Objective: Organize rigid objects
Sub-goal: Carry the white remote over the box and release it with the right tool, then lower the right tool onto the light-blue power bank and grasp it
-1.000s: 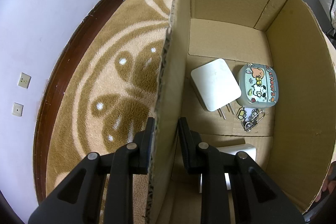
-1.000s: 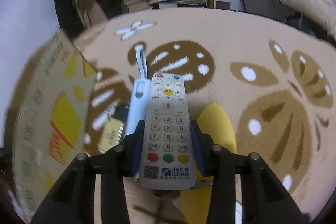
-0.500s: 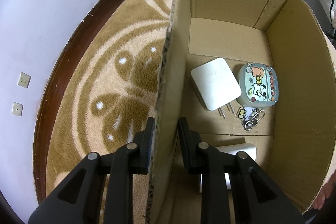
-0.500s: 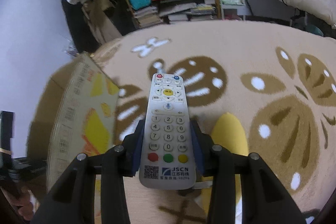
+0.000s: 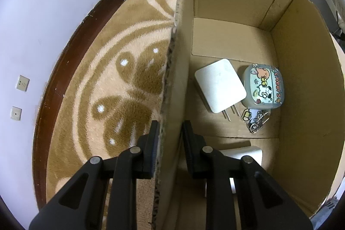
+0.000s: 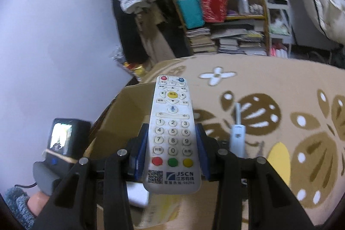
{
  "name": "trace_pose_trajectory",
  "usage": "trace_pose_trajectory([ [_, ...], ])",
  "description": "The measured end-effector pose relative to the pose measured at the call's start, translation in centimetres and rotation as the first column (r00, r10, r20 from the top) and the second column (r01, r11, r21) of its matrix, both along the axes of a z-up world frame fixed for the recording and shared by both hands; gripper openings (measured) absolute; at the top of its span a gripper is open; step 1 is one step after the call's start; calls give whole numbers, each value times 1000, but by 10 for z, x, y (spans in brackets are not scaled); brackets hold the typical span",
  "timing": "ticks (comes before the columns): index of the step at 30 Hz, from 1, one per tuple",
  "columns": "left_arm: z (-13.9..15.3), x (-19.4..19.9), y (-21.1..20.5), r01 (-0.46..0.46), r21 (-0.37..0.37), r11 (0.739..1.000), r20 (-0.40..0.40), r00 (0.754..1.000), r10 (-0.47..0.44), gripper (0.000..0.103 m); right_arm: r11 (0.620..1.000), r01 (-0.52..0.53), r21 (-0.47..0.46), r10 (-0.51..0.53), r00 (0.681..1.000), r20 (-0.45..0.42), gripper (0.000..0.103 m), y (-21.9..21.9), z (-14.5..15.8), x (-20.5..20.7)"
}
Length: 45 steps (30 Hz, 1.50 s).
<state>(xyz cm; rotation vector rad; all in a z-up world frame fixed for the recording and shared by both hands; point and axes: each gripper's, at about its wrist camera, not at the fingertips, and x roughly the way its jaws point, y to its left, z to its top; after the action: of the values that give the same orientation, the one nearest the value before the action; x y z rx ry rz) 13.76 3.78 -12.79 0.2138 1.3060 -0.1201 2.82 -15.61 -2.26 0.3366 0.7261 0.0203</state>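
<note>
My left gripper [image 5: 170, 143] is shut on the left wall of an open cardboard box [image 5: 179, 70], one finger outside and one inside. In the box lie a white charger with prongs [image 5: 220, 85], a cartoon-printed case [image 5: 264, 87], a keyring [image 5: 255, 120] and a white object [image 5: 243, 153] partly hidden by my finger. My right gripper [image 6: 172, 152] is shut on a white remote control [image 6: 172, 133] and holds it above the box's open top [image 6: 127, 109].
The box stands on a brown and beige patterned rug [image 5: 107, 83]. On the rug to the right lie a light blue lighter-like object [image 6: 237, 133] and a yellow object [image 6: 278, 161]. A cluttered shelf [image 6: 224, 14] stands behind. The left handle's screen [image 6: 62, 137] is at lower left.
My right gripper has lifted and swung left with the remote, from over the rug to above the box. My left gripper keeps its hold on the box wall, unmoved.
</note>
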Motion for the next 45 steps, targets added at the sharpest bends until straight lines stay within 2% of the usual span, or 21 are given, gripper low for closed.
trace_pose_trajectory([
  [4, 1, -1, 1, 3, -6, 1000, 2, 1000, -3, 18, 998, -64, -23, 64, 998, 2, 44, 26, 0, 2],
  [7, 1, 0, 5, -2, -18, 1000, -1, 1000, 2, 17, 993, -110, -48, 108, 994, -33, 44, 45, -11, 6],
  [12, 1, 1, 9, -16, -30, 999, -7, 1000, 15, 17, 993, -111, -45, 108, 992, -69, 44, 53, -23, 9],
  [20, 0, 3, 12, -21, -34, 999, -9, 1000, 21, 18, 993, -105, -56, 100, 992, -75, 44, 51, -30, 9],
  [22, 0, 3, 12, -26, -34, 999, -5, 1000, 26, 18, 991, -112, -69, 109, 993, -51, 44, 48, -23, 7],
  [24, -1, 2, 11, -27, -26, 999, 0, 1000, 27, 18, 995, -70, -72, 71, 997, 11, 44, 38, -9, 0],
  [28, -2, 0, 11, -22, -14, 1000, 6, 1000, 22, 19, 998, -9, -59, 12, 999, 45, 46, 18, 5, -6],
  [32, -3, -1, 10, -20, -7, 1000, 8, 1000, 20, 20, 986, 56, -155, -53, 998, 24, 65, 4, 5, -3],
  [34, -3, -1, 10, -26, -12, 1000, 5, 1000, 26, 20, 983, 73, -171, -72, 997, 9, 71, -2, 2, -2],
  [37, -3, 1, 13, -42, -28, 999, -4, 999, 42, 20, 979, 119, -163, -123, 992, -13, 89, -16, -4, 1],
  [40, -3, 2, 16, -55, -31, 998, -5, 998, 55, 21, 981, 149, -123, -147, 989, 29, 94, -29, -7, -2],
  [41, -3, 2, 16, -52, -27, 998, -4, 999, 52, 21, 983, 153, -105, -148, 988, 52, 101, -34, -9, -2],
  [42, -3, 2, 16, -51, -26, 998, -3, 999, 51, 21, 983, 156, -99, -151, 987, 57, 103, -36, -11, -2],
  [45, -4, 2, 17, -49, -25, 998, -4, 999, 49, 21, 978, 185, -94, -179, 982, 65, 103, -42, -18, -2],
])
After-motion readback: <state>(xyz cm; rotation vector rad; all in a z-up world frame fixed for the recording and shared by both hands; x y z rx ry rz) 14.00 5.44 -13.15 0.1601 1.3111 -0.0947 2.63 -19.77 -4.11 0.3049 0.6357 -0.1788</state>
